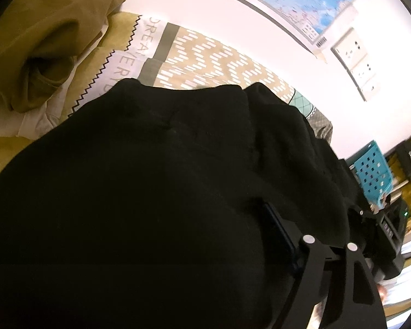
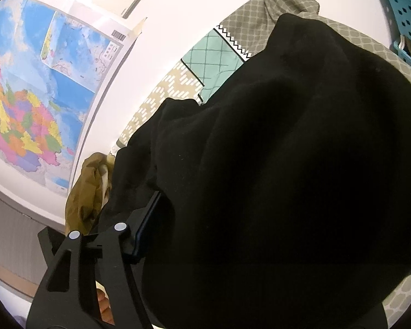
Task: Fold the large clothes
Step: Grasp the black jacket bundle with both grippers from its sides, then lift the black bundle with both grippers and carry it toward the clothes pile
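Observation:
A big black garment (image 1: 150, 192) lies bunched on the patterned bedspread (image 1: 219, 54) and fills most of both views. My left gripper (image 1: 205, 213) stands open with the cloth heaped between its jaws. Only its right finger (image 1: 279, 233) shows, and the other is buried under the fabric. In the right wrist view the same black garment (image 2: 287, 164) swells over my right gripper (image 2: 205, 197), which is also open. Its left finger (image 2: 145, 227) lies along the cloth's edge, and the other finger is hidden. Whether any pad presses the cloth is not visible.
An olive-brown garment (image 1: 41, 41) lies crumpled at the bed's far end, seen also as the olive-brown heap (image 2: 87, 192). A wall with a map (image 2: 27, 96) and sockets (image 1: 356, 60) borders the bed. A teal perforated basket (image 1: 372, 172) stands beyond the bed's corner.

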A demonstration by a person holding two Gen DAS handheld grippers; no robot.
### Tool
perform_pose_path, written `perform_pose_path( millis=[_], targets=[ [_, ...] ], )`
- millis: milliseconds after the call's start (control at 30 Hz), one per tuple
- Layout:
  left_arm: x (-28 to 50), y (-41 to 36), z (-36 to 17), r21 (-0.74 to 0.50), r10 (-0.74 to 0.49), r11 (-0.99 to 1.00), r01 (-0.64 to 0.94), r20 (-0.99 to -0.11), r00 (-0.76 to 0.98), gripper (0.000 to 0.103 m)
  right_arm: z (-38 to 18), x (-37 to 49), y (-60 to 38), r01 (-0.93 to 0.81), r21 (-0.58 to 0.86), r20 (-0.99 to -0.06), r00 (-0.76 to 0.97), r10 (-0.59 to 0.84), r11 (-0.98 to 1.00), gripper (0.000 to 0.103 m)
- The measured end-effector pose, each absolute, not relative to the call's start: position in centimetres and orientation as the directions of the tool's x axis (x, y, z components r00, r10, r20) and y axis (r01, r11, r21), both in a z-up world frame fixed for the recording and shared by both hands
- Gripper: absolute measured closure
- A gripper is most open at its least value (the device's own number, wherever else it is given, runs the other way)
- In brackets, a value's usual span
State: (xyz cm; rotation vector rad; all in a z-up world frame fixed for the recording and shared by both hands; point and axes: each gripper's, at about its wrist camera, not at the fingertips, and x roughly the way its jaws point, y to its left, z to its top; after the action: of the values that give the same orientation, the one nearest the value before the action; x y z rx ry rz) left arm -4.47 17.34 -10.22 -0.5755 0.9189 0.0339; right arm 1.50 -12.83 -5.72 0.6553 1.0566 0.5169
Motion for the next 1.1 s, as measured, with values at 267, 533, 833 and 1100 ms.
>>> perform_pose_path(
  millis=[267, 533, 833, 1100],
  targets=[
    [-3.8, 17.1, -10.2, -0.457, -0.222, 0.85, -0.262, -0.762, 0.609, 0.018, -5.6, 2.0, -12.2, -0.073, 0.716, -0.614, 0.405, 0.677, 0.694, 0.039],
    [-3.7, 17.2, -10.1, -0.41, -0.182, 0.87, -0.275, -0.783, 0.594, 0.05, -6.1, 1.8, -12.7, -0.099, 0.748, -0.585, 0.369, 0.722, 0.656, 0.064],
    [-3.2, 17.1, -10.2, -0.401, -0.178, 0.877, -0.264, -0.782, 0.597, 0.045, -5.7, 2.5, -11.8, -0.111, 0.749, -0.586, 0.35, 0.731, 0.653, 0.039],
    [-3.0, 16.6, -10.0, -0.38, -0.173, 0.893, -0.241, -0.785, 0.594, 0.049, -5.7, 2.4, -11.9, -0.121, 0.747, -0.591, 0.33, 0.736, 0.654, 0.068]
  ],
)
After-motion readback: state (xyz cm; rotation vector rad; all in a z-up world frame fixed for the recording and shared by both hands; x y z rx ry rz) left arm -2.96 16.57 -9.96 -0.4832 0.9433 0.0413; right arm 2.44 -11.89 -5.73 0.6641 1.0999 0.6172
